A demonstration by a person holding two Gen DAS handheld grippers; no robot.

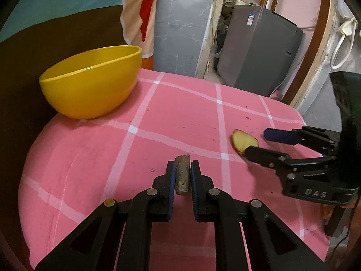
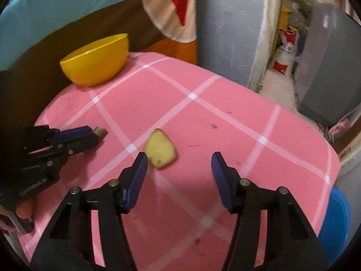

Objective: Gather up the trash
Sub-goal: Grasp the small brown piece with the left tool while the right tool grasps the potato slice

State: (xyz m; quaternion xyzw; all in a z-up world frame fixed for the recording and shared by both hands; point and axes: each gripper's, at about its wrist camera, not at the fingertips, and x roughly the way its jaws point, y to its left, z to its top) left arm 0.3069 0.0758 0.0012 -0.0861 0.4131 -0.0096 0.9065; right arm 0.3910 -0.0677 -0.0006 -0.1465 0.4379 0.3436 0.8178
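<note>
Scrap in one hand-held gripper, peel waiting for the other.

A brownish scrap (image 1: 182, 174) sat clamped between the pads of the left hand-held gripper (image 1: 182, 167), held over the middle of the tabletop (image 1: 90, 158) with its pink checked cloth. The potato peel (image 2: 160, 150) lay flat on the cloth nearer the right edge, and the right hand-held gripper (image 2: 179, 160) hung over it with jaws wide apart, one finger just beside the peel. The step in hand looked like pickup of the second piece; the right jaws would need to straddle the peel and close. The yellow bowl (image 1: 90, 83) stood at the far left corner, close to the edge, with open cloth between it and both tools.
</note>
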